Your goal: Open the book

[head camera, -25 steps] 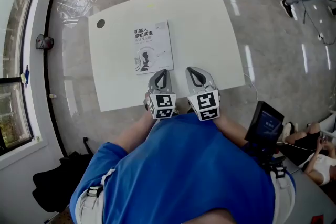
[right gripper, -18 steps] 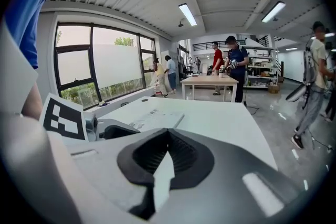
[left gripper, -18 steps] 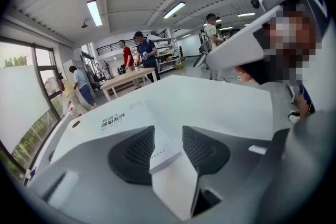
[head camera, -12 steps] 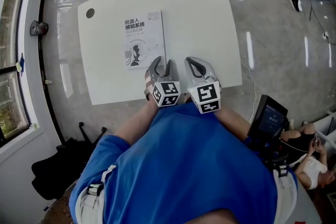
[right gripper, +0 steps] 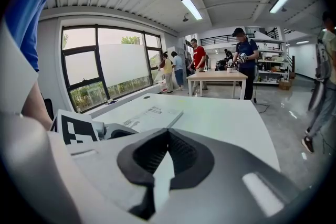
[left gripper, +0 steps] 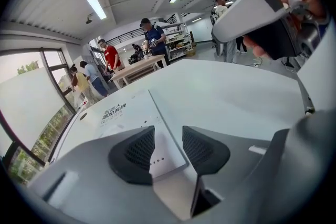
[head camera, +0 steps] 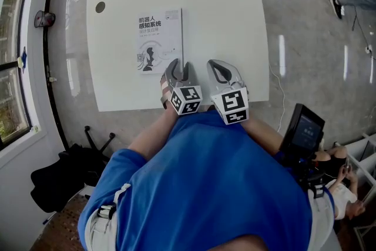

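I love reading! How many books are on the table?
1. A closed white paperback book lies flat on the white table, just ahead of the left hand-held gripper. No other book shows.

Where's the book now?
Head view: the closed book lies flat on the left half of the white table, its near right corner before the left gripper, whose jaws have just been opening, gripping nothing.
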Demonstrator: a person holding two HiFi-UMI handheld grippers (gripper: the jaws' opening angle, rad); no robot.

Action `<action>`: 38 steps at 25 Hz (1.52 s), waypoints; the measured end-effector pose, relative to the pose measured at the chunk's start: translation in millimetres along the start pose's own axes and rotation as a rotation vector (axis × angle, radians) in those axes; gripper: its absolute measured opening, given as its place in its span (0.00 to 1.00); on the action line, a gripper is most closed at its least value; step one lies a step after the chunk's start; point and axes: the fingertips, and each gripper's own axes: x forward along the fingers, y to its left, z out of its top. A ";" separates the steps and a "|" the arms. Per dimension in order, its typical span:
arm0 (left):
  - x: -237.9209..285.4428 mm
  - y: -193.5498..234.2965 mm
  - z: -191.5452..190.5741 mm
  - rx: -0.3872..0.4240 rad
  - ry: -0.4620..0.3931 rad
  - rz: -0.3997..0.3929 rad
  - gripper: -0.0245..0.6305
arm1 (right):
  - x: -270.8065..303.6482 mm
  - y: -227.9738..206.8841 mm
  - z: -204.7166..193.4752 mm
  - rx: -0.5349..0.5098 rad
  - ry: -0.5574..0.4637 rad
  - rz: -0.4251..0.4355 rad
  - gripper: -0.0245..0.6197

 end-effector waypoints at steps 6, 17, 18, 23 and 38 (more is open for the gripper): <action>1.1 9.3 -10.1 -0.013 0.032 0.045 0.30 | 0.0 3.7 0.0 -0.012 0.003 0.013 0.04; -5.9 15.6 -12.0 -0.045 0.039 0.088 0.29 | 0.3 12.2 3.3 -0.027 -0.003 0.036 0.04; -5.3 16.3 -12.1 -0.047 0.040 0.089 0.29 | 0.5 13.2 4.0 -0.029 -0.004 0.039 0.04; -4.4 17.5 -12.8 -0.044 0.046 0.100 0.29 | 1.0 13.5 4.4 -0.035 -0.006 0.046 0.04; -15.2 20.6 -9.1 -0.016 0.084 0.123 0.22 | 2.9 15.6 10.8 -0.037 -0.042 0.062 0.04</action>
